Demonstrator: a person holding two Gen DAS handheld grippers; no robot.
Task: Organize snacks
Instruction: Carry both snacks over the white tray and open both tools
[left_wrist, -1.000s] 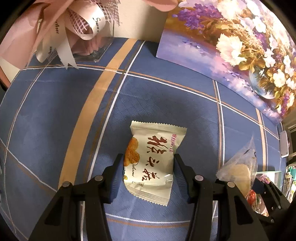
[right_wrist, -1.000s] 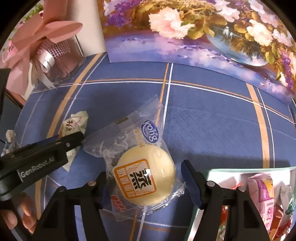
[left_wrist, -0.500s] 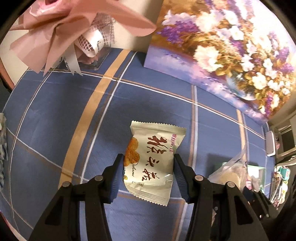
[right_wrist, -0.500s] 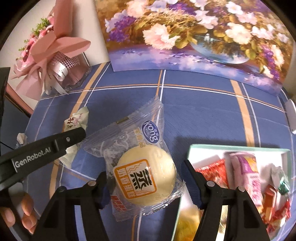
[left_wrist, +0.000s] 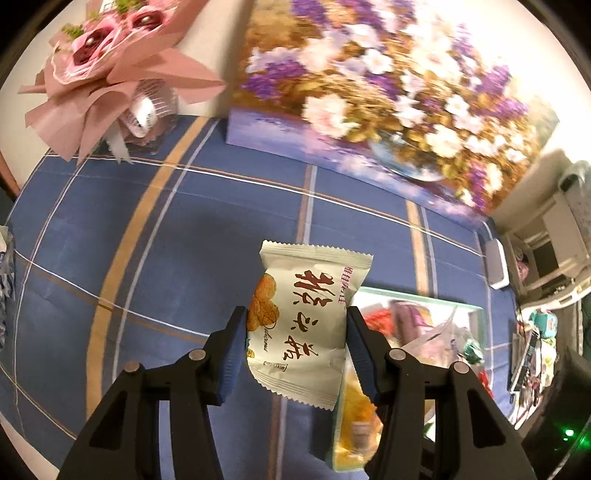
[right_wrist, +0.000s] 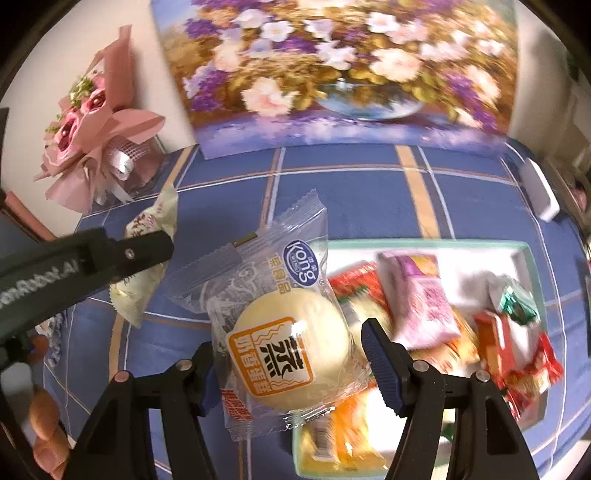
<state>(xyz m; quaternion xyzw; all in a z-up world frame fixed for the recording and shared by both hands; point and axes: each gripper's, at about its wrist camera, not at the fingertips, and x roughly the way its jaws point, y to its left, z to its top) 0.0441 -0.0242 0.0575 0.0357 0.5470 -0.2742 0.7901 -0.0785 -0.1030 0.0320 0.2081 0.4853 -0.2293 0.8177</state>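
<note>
My left gripper (left_wrist: 295, 330) is shut on a white snack packet (left_wrist: 314, 295) with red characters, its blue pads pressing both sides, held above the blue checked cloth just left of a mint-rimmed tray (left_wrist: 417, 297). My right gripper (right_wrist: 291, 341) is shut on a clear packet (right_wrist: 288, 332) holding a round yellow cake, hanging over the left edge of the tray (right_wrist: 424, 243). The tray contains several wrapped snacks, among them a pink packet (right_wrist: 417, 295). In the right wrist view the left gripper (right_wrist: 147, 251) shows at the left with its white packet (right_wrist: 147, 218).
A floral painting (right_wrist: 332, 74) leans against the wall at the back. A pink bouquet (right_wrist: 92, 122) stands at the back left. A white device (right_wrist: 539, 192) lies near the table's right edge. A hand (right_wrist: 44, 424) shows at the lower left.
Both grippers have risen and moved right with their packets held. The tray of snacks has come into view under and beside them.
</note>
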